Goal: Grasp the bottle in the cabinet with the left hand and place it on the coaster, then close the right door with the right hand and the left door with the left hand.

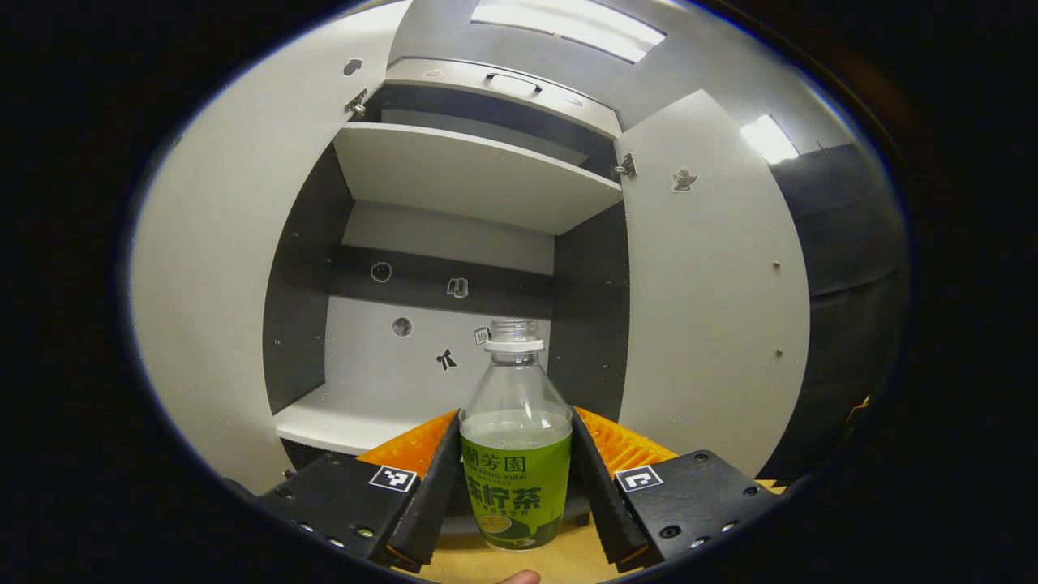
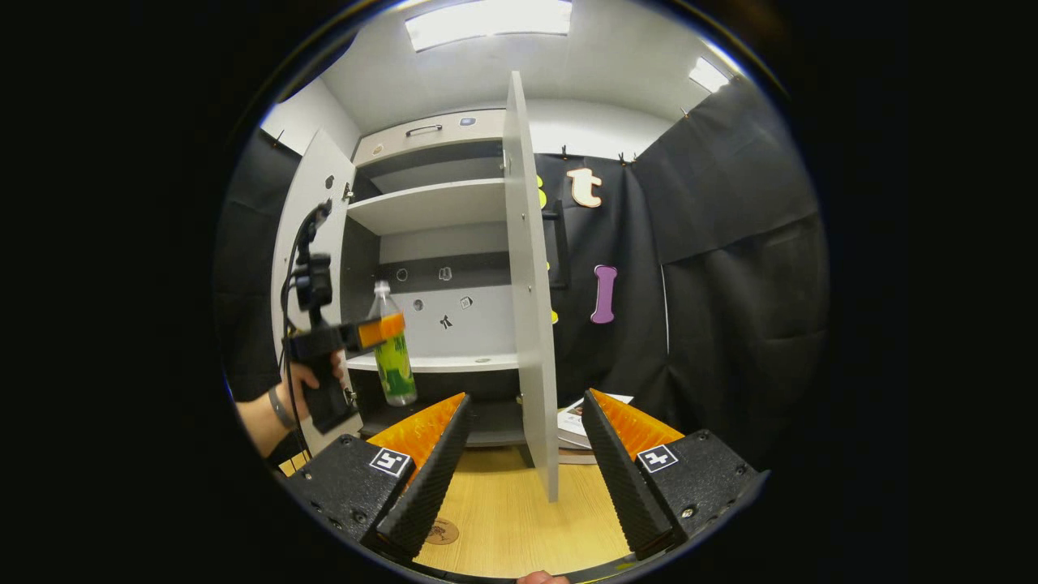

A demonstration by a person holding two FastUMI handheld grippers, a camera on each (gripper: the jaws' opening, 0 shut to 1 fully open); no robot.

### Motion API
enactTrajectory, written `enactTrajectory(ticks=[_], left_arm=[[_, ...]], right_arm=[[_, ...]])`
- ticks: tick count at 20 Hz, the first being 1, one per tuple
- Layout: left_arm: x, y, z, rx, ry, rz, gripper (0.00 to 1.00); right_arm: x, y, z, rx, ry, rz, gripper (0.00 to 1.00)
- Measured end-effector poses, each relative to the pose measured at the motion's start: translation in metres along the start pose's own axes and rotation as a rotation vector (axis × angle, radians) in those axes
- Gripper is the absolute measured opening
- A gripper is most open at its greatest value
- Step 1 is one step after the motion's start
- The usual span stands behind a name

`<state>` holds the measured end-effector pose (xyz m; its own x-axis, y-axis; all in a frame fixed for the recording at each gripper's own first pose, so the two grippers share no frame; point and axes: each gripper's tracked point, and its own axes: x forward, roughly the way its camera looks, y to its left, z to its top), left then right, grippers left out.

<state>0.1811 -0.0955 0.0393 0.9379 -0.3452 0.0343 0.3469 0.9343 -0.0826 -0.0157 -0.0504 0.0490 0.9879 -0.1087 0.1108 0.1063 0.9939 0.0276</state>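
Observation:
A clear bottle point(image 1: 516, 454) with a green label and no cap stands upright between my left gripper's point(image 1: 516, 487) fingers, which press on both its sides. It hangs in the air in front of the open cabinet point(image 1: 454, 268). In the right gripper view the same bottle point(image 2: 393, 349) is held by the left gripper point(image 2: 381, 331) in a person's hand, out in front of the lower shelf point(image 2: 438, 362). My right gripper point(image 2: 523, 470) is open above the wooden table, with the edge of the right door point(image 2: 531, 308) standing between its fingers farther off. A round coaster point(image 2: 443, 531) lies on the table by the left finger.
Both cabinet doors stand wide open: the left door point(image 1: 219, 284) and the right door point(image 1: 714, 284). An upper shelf point(image 1: 470, 170) spans the cabinet. Books or papers point(image 2: 580, 422) lie on the table right of the right door. Black cloth walls surround the booth.

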Motion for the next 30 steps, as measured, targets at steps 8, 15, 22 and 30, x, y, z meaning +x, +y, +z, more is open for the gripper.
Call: enactTrajectory(ticks=[8,15,22,30], left_arm=[[-0.053,-0.009,-0.082,-0.013,0.084,0.053,0.74],[-0.099,-0.023,-0.183,-0.027,0.164,0.127,0.74],[-0.122,-0.025,-0.227,0.048,0.169,0.177,0.74],[-0.124,-0.031,-0.247,0.115,0.138,0.193,0.73]], right_arm=[[-0.003,0.003,0.012,-0.013,-0.006,0.038,0.84],[-0.013,0.016,0.011,-0.043,0.045,0.072,0.84],[-0.017,0.032,0.016,-0.048,0.069,0.116,0.84],[-0.016,0.034,0.014,-0.066,0.110,0.117,0.84]])
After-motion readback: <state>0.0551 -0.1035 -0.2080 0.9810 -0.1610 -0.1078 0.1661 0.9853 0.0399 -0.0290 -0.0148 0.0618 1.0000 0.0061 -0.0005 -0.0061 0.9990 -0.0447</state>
